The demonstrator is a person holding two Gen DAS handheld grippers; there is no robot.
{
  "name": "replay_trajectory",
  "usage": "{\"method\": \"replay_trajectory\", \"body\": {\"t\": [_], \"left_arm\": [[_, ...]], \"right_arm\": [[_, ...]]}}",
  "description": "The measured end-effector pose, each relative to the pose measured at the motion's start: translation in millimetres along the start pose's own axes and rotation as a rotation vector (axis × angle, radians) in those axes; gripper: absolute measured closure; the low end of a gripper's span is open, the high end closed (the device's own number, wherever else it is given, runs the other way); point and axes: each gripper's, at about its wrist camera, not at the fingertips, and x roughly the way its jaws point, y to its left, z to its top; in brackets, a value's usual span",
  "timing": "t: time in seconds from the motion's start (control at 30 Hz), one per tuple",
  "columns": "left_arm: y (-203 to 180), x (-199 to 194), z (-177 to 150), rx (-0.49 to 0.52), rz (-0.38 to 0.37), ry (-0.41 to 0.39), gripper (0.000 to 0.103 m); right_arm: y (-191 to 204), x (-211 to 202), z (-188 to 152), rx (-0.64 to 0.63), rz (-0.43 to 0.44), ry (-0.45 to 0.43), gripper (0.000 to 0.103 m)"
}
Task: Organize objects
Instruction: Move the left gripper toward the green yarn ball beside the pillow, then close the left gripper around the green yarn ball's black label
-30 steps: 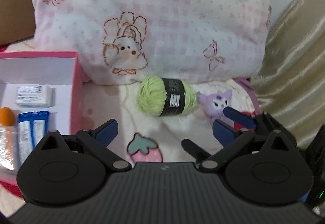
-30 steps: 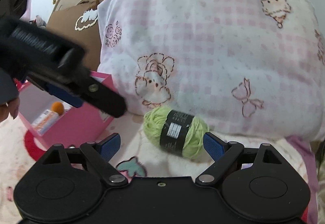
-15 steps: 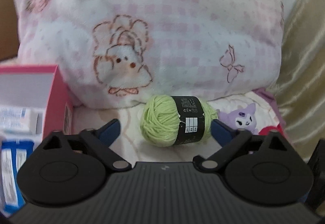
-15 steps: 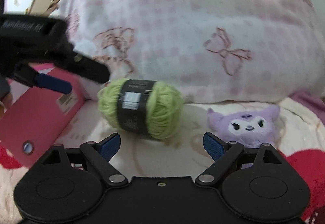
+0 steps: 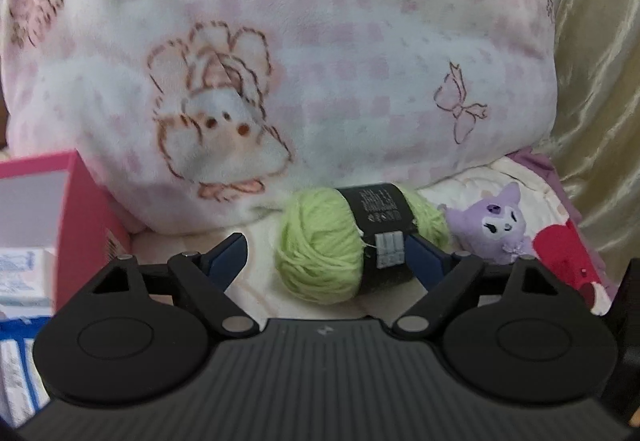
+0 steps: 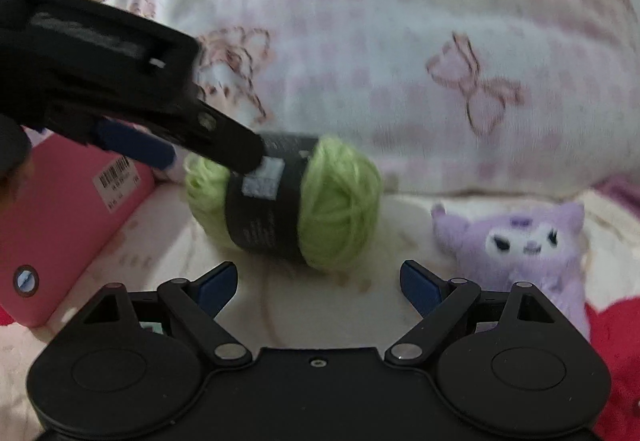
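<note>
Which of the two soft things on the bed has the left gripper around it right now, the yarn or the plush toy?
The green yarn ball: it lies between the left gripper's closing fingers. The purple plush toy sits apart, to the right in the left wrist view.

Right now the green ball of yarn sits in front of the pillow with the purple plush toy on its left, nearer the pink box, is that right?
Not quite. The purple plush toy is on the right of the green yarn, on the side away from the pink box; the box is on the yarn's left. The yarn does sit in front of the pillow. The right wrist view shows this clearly.
</note>
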Motion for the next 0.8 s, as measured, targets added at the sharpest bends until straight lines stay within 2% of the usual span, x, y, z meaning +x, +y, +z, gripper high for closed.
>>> {"method": "replay_trajectory", "body": {"t": [0.1, 0.23, 0.37, 0.43, 0.53, 0.6, 0.67, 0.7, 0.8], "left_arm": [[-3.1, -0.5, 0.6, 0.022, -0.026, -0.008, 0.017], [-2.4, 9.1, 4.6, 0.015, -0.017, -0.003, 0.017], [4.8, 24.5, 13.6, -0.017, -0.047, 0.045, 0.017], [7.7, 27.0, 15.8, -0.029, -0.059, 0.051, 0.016], [6.1, 31.6, 14.1, -0.044, -0.088, 0.07, 0.017], [5.0, 34.5, 11.7, -0.082, -0.133, 0.079, 0.017], [6.9, 32.7, 8.8, -0.143, -0.168, 0.07, 0.017], [7.4, 30.8, 7.8, -0.166, -0.182, 0.064, 0.017], [7.3, 24.4, 5.9, -0.212, -0.213, 0.038, 0.017]], "right_arm": [[-3.3, -0.3, 6.8, 0.009, 0.024, -0.029, 0.012], [-2.2, 4.1, 6.4, 0.017, 0.029, -0.005, 0.012], [6.9, 1.0, 9.3, -0.037, -0.002, -0.004, 0.012], [7.0, -2.7, 10.4, -0.032, 0.028, -0.019, 0.012], [8.1, 0.1, 10.5, -0.039, 0.017, -0.014, 0.012], [9.0, -2.0, 13.7, -0.027, -0.019, -0.022, 0.012], [8.3, -8.7, 14.4, -0.001, 0.019, -0.036, 0.012], [8.9, -10.0, 14.9, -0.012, 0.034, -0.036, 0.012], [12.7, -11.9, 13.1, -0.066, 0.004, -0.047, 0.012]]}}
